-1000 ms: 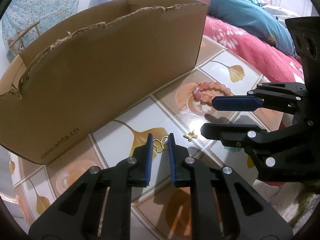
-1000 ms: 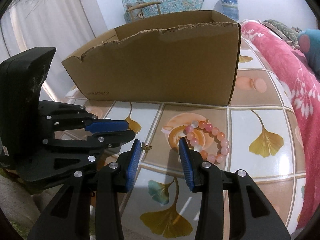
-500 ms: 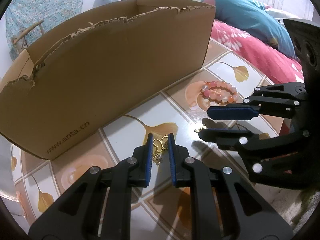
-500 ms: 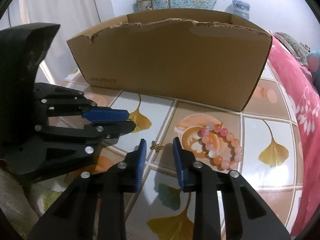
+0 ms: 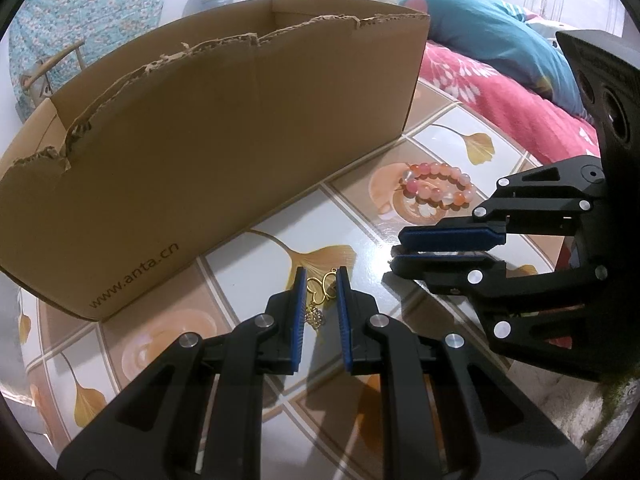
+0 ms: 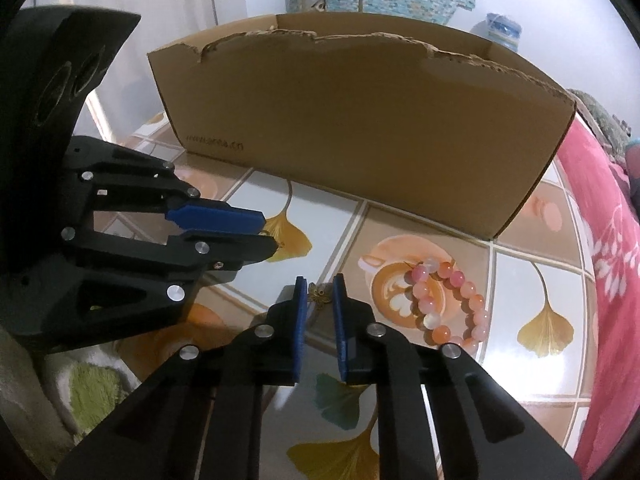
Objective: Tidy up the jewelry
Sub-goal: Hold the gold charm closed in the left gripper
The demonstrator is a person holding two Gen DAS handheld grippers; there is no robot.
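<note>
My left gripper (image 5: 320, 276) is shut on a gold heart-shaped pendant (image 5: 320, 289), whose small charm hangs between the pads. My right gripper (image 6: 320, 286) has narrowed around a small gold butterfly charm (image 6: 320, 297) that lies on the tiled table; the pads stand close on both sides of it. A pink and orange bead bracelet (image 6: 448, 304) lies to the right of it and also shows in the left wrist view (image 5: 436, 190). A brown cardboard box (image 5: 224, 148) stands open-topped behind the jewelry and also shows in the right wrist view (image 6: 360, 128).
The table (image 6: 532, 280) has tiles with ginkgo leaf and coffee prints. A red floral blanket (image 5: 500, 92) and blue pillow (image 5: 488, 32) lie past the table's right edge. A green mat (image 6: 92, 400) lies at the lower left.
My left gripper has lifted the gold pendant off the table and moved nearer the box. My right gripper has closed in from wide open around the butterfly charm.
</note>
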